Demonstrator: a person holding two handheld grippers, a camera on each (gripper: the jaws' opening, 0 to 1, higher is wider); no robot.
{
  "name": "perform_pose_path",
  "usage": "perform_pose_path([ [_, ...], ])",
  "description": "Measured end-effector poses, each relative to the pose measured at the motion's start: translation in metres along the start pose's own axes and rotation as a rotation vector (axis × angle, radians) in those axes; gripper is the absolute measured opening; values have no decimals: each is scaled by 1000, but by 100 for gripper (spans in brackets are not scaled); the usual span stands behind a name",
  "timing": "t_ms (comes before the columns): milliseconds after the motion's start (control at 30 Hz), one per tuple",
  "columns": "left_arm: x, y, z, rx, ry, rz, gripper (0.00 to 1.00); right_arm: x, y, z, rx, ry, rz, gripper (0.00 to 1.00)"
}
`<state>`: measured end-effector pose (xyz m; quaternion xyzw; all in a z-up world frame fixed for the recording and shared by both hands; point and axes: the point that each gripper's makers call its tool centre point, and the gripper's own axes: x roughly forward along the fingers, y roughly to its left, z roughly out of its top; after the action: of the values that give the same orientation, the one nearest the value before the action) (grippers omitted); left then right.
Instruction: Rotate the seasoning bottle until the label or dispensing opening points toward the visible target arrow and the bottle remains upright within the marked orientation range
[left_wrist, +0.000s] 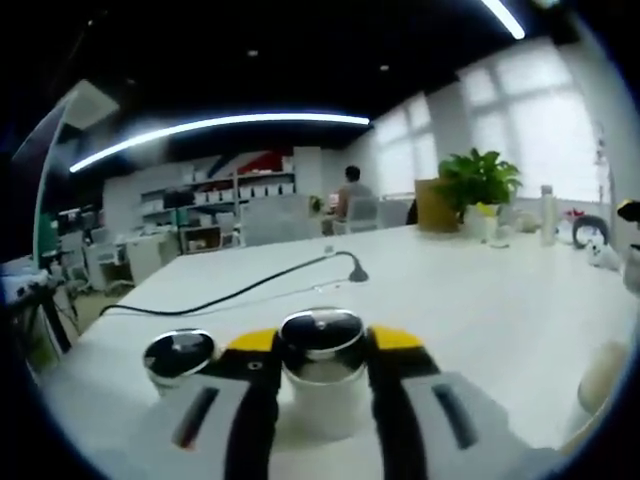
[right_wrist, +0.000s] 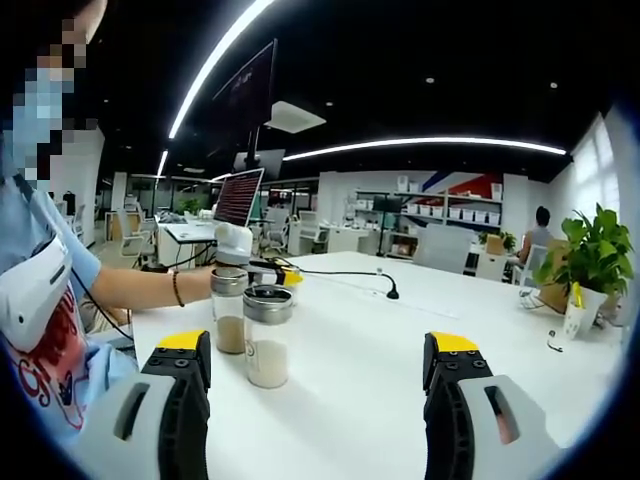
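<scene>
Right now the left tool (left_wrist: 322, 375) has its two yellow-tipped jaws set on either side of a seasoning bottle (left_wrist: 322, 375), pressed against its pale glass body just below the shiny metal cap; the bottle stands upright on the white worktop (left_wrist: 480, 300). Just beside it, on the left in the left gripper view, stands a second bottle (left_wrist: 178, 357) with a similar dark, glossy cap, partly hidden behind the left jaw. A black cable (left_wrist: 240, 290) runs across the worktop beyond them, and a potted plant (left_wrist: 478, 185) sits farther back near the bright windows, where a person sits facing away.

From the right gripper view, the right tool (right_wrist: 318, 375) hovers above the worktop (right_wrist: 360, 400) with its jaws spread wide and nothing between them. The two bottles stand together ahead and to the left, the nearer seasoning bottle (right_wrist: 267, 336) holding pale grains and the second bottle (right_wrist: 229, 310) just behind it holding tan grains. The left tool (right_wrist: 262, 268) reaches in from the left at cap height, carried by a person's bare forearm (right_wrist: 150, 288) with a bracelet. An open laptop (right_wrist: 240, 197) sits on a desk behind.
</scene>
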<state>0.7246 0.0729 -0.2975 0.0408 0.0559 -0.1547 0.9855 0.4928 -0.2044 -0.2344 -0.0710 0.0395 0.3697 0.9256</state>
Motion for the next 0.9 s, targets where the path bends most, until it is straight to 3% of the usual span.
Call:
perform_pose_path([
  [600,-16,2,1,-16,-37,14,34,1,3,0,2,0,8,90],
  [900,-31,3,16,-37,-46,-20,34,1,3,1,11,-9,7,91],
])
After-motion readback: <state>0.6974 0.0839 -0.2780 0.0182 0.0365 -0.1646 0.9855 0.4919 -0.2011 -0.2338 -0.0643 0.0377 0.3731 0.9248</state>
